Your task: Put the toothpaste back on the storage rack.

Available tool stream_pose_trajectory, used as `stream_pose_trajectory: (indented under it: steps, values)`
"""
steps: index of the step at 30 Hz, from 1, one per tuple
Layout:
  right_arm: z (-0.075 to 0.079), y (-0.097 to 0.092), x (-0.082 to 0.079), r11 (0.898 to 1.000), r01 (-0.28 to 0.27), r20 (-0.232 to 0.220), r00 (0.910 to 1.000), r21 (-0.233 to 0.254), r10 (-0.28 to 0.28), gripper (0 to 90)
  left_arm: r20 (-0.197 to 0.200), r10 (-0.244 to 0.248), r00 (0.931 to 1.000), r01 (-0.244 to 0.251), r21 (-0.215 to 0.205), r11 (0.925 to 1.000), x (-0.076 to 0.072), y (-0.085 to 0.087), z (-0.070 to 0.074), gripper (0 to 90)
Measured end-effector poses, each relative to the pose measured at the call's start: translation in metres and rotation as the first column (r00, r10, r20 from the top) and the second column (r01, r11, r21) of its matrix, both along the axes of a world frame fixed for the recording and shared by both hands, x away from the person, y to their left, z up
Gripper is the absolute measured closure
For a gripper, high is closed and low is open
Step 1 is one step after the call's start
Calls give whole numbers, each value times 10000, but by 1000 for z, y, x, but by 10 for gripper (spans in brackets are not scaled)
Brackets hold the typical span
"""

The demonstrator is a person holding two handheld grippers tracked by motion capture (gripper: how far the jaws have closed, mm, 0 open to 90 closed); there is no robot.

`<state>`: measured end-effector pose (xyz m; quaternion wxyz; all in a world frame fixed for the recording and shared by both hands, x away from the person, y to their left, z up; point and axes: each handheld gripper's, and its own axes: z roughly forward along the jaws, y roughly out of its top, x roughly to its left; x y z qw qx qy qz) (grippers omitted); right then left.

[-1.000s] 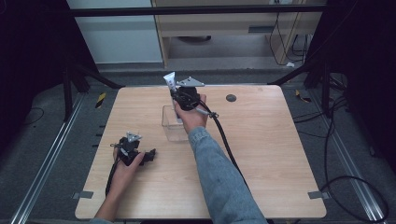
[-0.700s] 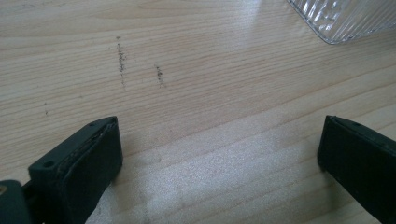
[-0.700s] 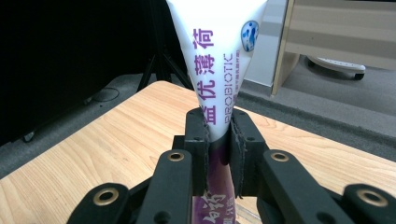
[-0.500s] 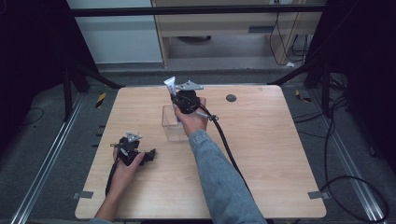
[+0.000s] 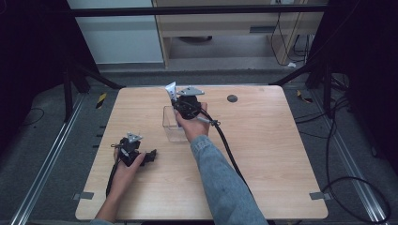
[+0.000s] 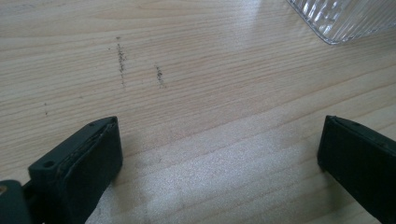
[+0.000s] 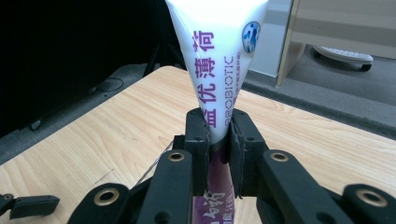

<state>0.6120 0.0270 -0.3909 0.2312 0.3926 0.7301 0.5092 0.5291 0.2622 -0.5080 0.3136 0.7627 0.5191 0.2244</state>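
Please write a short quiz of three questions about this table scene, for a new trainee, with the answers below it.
1. True or false: the right claw is shut on the white tube.
2. Which claw rests open near the table's left side? A) left B) right
3. What stands on the table just under the right hand?

Key: 1. True. 2. A, the left claw, nothing between its jaws. 3. A clear plastic box.
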Motion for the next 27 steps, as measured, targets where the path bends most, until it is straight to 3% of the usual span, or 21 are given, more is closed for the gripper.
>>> stream_pose_trajectory:
  steps: [27]
  values:
    - [-14, 8, -10, 9996, -214, -590, 9981, -180, 203, 793, -8, -9, 10000, 9, 10, 10000, 1, 0, 0, 0]
